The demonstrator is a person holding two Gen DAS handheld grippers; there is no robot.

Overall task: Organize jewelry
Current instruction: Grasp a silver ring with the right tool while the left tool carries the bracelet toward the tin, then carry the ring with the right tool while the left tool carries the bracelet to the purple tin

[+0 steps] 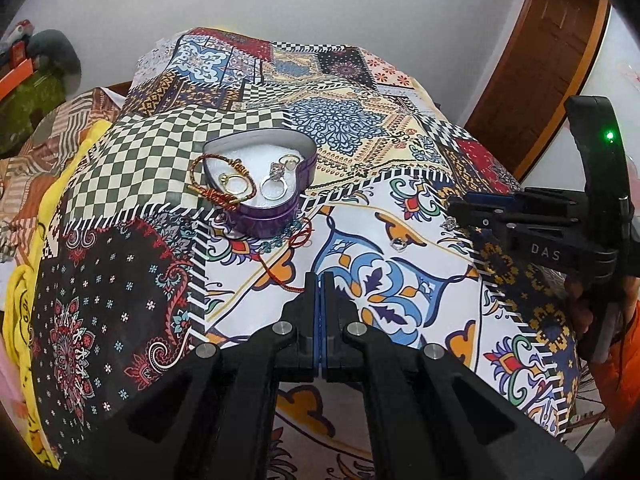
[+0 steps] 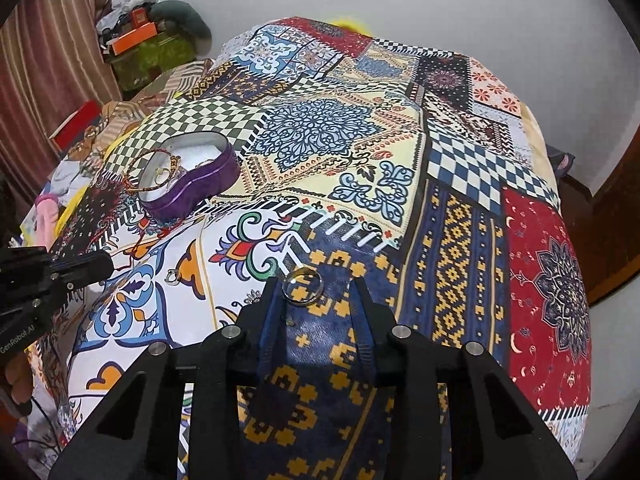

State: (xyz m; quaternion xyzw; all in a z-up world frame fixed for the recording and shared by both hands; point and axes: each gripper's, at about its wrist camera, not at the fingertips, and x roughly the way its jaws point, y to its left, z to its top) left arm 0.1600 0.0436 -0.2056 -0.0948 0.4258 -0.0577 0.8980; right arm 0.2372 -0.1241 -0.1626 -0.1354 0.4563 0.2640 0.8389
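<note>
A heart-shaped tin (image 1: pixel 260 188) stands on the patchwork cloth (image 1: pixel 360 128) that covers the table. In the tin lie several rings (image 1: pixel 276 188), and a braided bracelet (image 1: pixel 204 184) hangs over its left rim, partly inside and partly outside. In front of the tin, a thin cord (image 1: pixel 280 268) lies on the cloth. To the right of the cord lies a small ring (image 1: pixel 399 244), well apart from the tin. Further right, a band ring (image 2: pixel 302 286) lies on the cloth between the fingers of the right gripper (image 2: pixel 316 284), near the left finger. The left gripper (image 1: pixel 319 280) is in front of the tin, near the cord's end.
</note>
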